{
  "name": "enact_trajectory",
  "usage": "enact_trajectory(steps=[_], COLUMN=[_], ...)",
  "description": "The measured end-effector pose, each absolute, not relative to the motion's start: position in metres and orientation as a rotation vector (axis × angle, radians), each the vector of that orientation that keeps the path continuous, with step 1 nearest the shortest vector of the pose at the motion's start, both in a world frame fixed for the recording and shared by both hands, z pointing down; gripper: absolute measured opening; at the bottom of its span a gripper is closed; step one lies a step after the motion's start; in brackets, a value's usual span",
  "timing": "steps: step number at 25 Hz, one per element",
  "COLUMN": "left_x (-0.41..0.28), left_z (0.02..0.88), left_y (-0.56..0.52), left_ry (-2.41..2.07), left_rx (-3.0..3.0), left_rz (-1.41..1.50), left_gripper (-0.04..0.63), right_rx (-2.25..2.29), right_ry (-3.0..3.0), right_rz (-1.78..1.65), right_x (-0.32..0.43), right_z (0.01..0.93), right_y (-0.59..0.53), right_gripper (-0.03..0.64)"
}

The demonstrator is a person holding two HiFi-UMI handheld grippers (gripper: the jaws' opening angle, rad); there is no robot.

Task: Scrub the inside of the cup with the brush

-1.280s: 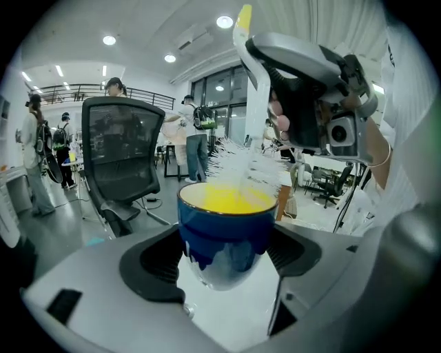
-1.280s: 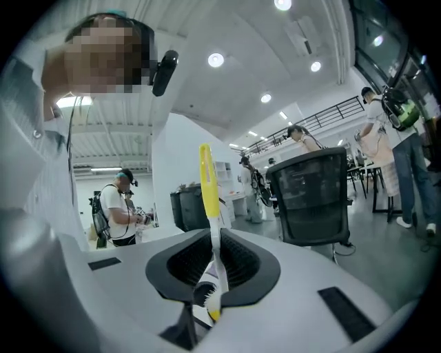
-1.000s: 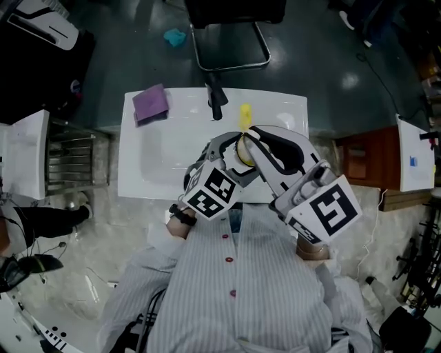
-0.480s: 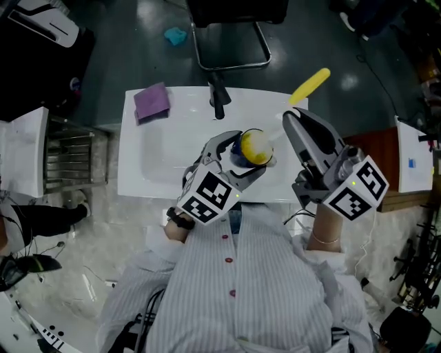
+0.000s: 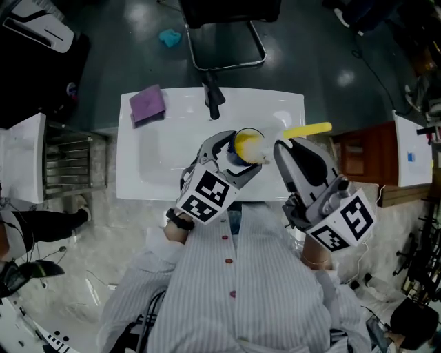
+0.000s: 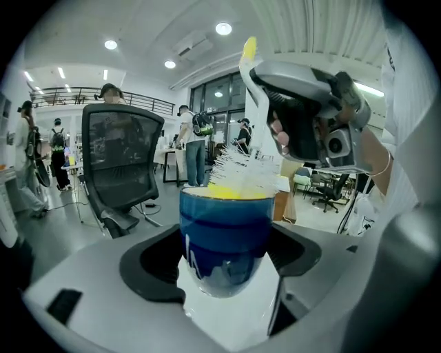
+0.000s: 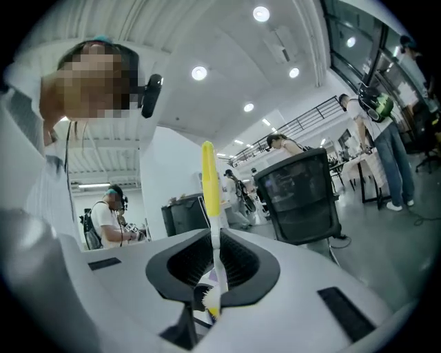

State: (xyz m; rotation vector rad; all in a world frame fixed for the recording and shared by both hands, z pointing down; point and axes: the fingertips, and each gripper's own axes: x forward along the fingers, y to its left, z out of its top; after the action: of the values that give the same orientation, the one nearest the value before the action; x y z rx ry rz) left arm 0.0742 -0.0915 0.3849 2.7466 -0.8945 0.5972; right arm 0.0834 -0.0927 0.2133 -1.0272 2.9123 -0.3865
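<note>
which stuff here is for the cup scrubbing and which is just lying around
For the job:
cup, held in the left tool
brush, held in the right tool
sink

Lying about:
purple cloth on the sink's corner
chair
teal thing on the floor

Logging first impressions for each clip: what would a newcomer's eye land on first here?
Most striking is the blue cup clamped in the left gripper above the white sink, with the white bristles of a brush poking above its rim. The right gripper pinches the brush by its yellow handle. A purple cloth lies on the sink's far left corner.
</note>
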Motion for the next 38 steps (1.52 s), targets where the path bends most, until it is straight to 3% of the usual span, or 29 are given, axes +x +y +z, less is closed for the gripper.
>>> enact_trajectory(steps=[11, 27, 38], left_x=[0.079, 0.075, 0.077], left_z=[0.387, 0.375, 0.377], left_y=[-0.08, -0.075, -0.08], left_ry=[-0.868, -0.852, -0.863], left_rx=[2.748, 2.782, 2.759], left_rz=[0.617, 0.549, 0.609], left_gripper=[0.383, 0.383, 0.383], right_rx=[-0.913, -0.941, -0.983], right_ry=[3.095, 2.916, 2.987], right_rz=[-0.219, -0.49, -0.404], right_x=[0.036, 0.097, 0.086], right_z=[0.213, 0.211, 0.214], right_y=[-0.102, -0.114, -0.07], right_gripper=[0.058, 0.057, 0.058])
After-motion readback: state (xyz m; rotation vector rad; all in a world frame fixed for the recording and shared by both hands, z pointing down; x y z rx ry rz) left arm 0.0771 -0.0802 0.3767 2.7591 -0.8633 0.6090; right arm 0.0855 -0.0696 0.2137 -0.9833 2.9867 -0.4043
